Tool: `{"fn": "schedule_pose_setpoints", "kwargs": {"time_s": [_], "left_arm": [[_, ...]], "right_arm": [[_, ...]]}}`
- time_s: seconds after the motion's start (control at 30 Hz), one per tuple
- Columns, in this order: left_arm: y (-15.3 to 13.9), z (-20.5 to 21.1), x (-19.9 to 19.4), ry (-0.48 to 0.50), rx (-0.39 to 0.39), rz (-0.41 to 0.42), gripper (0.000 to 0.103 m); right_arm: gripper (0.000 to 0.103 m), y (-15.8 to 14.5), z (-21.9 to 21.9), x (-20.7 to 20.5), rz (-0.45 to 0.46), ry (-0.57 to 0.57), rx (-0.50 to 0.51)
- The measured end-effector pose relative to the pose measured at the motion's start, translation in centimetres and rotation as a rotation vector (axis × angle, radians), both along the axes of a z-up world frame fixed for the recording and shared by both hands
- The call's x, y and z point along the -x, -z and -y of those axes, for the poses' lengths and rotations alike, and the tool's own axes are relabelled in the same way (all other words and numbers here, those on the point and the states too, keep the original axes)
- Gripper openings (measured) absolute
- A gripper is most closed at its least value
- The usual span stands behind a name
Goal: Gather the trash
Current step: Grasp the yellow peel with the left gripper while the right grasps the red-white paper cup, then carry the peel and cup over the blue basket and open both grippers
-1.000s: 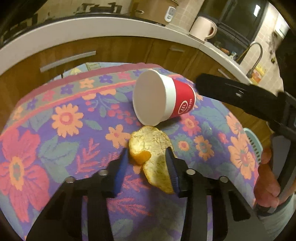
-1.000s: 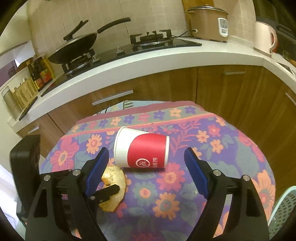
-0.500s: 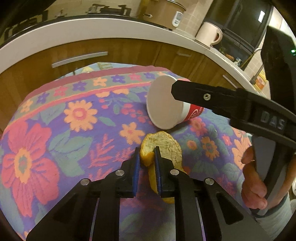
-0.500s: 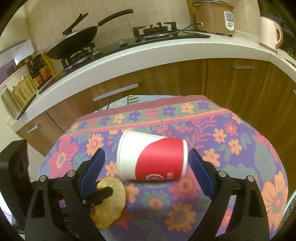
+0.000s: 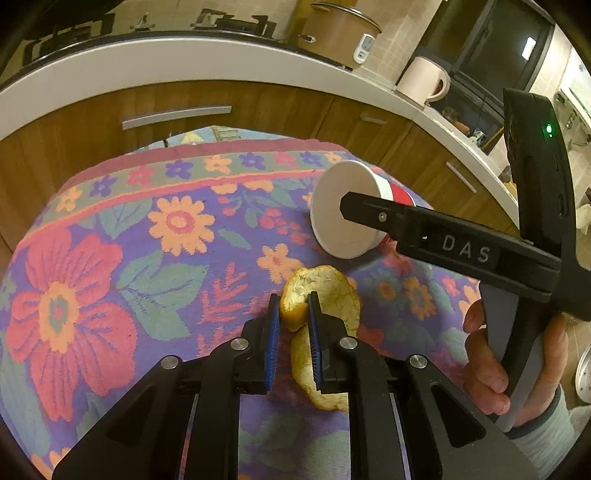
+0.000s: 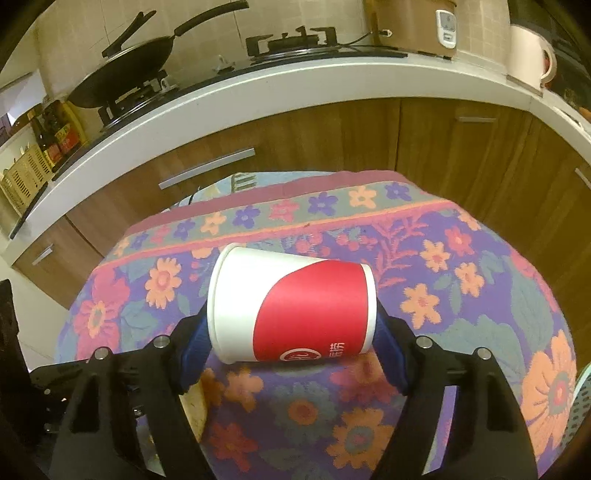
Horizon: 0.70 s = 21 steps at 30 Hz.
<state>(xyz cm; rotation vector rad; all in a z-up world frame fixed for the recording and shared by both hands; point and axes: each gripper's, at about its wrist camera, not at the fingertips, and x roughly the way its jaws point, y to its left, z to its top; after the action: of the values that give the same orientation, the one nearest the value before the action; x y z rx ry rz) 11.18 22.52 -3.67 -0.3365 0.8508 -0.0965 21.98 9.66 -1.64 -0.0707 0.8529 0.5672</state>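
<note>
The left tool [image 5: 291,314] has its blue pads clamped on the curled near edge of an orange peel [image 5: 332,291], the jaws drawn narrow around it; the rest of the peel trails between and past the fingers over the flowered cloth [image 5: 110,280] that covers the bench. The right tool [image 6: 291,339] straddles a red and white paper cup [image 6: 291,310] lying on its side, and its jaws have just been closing: one blue pad meets the cup's white mouth end, the other its base end, so the cup is spanned lengthwise and appears gripped. In the left wrist view the right tool's finger crosses the open mouth of the cup, and a hand [image 5: 491,362] grips its handle at the right margin. Cup and peel lie near each other toward the right half of the cloth. To the left of both, the cloth is bare out to its banded border, which drops off at the far edge of the bench. Beyond that edge stand wooden cabinet fronts [image 6: 332,140] under a white worktop [image 6: 295,85], leaving a narrow gap between bench and cabinets. On the worktop are a wok [image 6: 125,74], a rice cooker [image 6: 417,22] and a kettle [image 5: 421,81].
</note>
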Motion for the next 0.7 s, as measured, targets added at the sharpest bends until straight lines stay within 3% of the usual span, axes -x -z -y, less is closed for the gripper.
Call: {"fn": "schedule_pose_setpoints", "kwargs": {"time_s": [0.3, 0.7], "left_arm": [[-2.5, 4.4, 0.6, 0.066, -0.002, 0.057, 0.012], [-5.7, 16.4, -0.3, 0.213, -0.071, 0.136, 0.012]], "right_arm": [[0.072, -3.2, 6.2, 2.1, 0.070, 0.076, -0.039], [0.072, -4.4, 22.7, 4.9, 0.127, 0.274, -0.026]]}}
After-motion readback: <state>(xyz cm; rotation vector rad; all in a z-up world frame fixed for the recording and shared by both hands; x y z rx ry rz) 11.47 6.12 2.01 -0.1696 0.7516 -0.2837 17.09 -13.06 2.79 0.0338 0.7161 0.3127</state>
